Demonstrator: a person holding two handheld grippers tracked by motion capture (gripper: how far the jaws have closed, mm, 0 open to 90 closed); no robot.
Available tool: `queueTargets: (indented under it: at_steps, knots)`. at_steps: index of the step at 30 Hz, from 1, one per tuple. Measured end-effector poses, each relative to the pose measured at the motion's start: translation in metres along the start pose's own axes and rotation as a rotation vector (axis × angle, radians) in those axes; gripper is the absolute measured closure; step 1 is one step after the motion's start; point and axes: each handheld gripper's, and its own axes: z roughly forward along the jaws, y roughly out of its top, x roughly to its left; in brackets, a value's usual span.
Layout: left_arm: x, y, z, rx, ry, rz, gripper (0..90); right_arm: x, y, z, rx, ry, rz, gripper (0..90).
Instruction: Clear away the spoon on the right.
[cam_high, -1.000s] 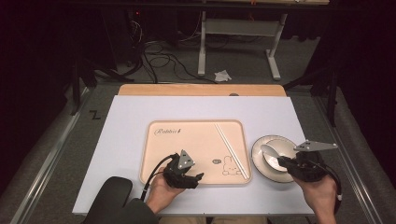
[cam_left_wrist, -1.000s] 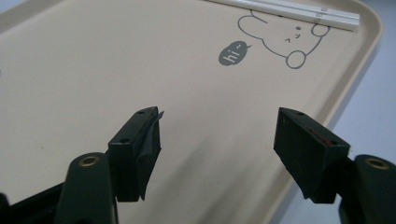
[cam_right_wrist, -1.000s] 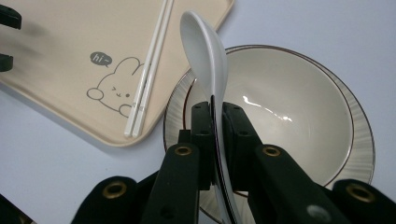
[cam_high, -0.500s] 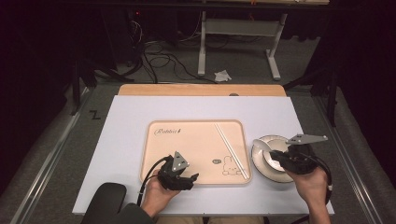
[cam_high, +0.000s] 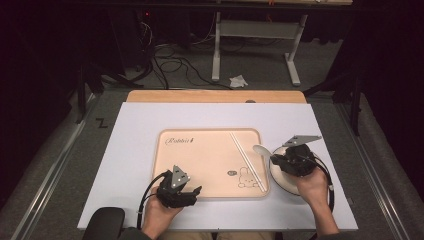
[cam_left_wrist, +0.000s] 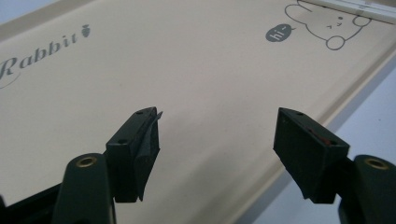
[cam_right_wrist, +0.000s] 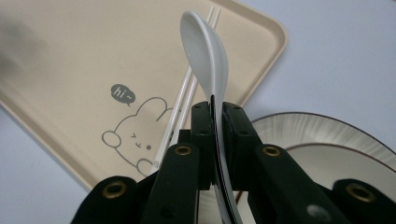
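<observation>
Right tongs (cam_right_wrist: 215, 140): clamped on glossy white ceramic spoon (cam_right_wrist: 205, 51), now lifted off striped round plate (cam_right_wrist: 327, 140) toward nine o'clock, heading for beige rabbit-print tray (cam_right_wrist: 70, 70). Left tongs (cam_left_wrist: 217, 140): wide, empty.

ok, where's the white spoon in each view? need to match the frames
High view: the white spoon is right of centre, bowl end over the tray's right edge, handle in the right claw.
Left gripper view: not in it.
Right gripper view: centre, the spoon stands up from the shut jaws of the claw.
Shared landmark: the rabbit drawing on the tray, beside the chopsticks.
</observation>
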Motion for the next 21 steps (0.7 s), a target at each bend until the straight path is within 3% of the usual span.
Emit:
queueTargets:
  at_steps: [6,10,12,18,21]
  knots:
    - [0.003,-0.005,-0.010,-0.006,0.031,-0.021,31.8,0.004,0.010,0.015,0.016,0.004,-0.023,85.6]
    - [0.005,-0.005,-0.011,-0.010,0.027,-0.027,32.1,0.010,0.014,0.023,0.043,-0.040,-0.046,85.6]
    - [0.005,-0.005,-0.011,-0.006,0.028,-0.025,32.0,0.011,0.014,0.023,0.042,-0.041,-0.049,85.6]
    - [0.005,-0.004,-0.009,-0.007,0.024,-0.021,32.0,0.007,0.017,0.032,0.048,-0.038,-0.005,85.6]
    - [0.006,-0.001,-0.005,-0.005,0.015,-0.015,32.0,0.005,0.023,0.041,0.090,-0.062,0.003,85.6]
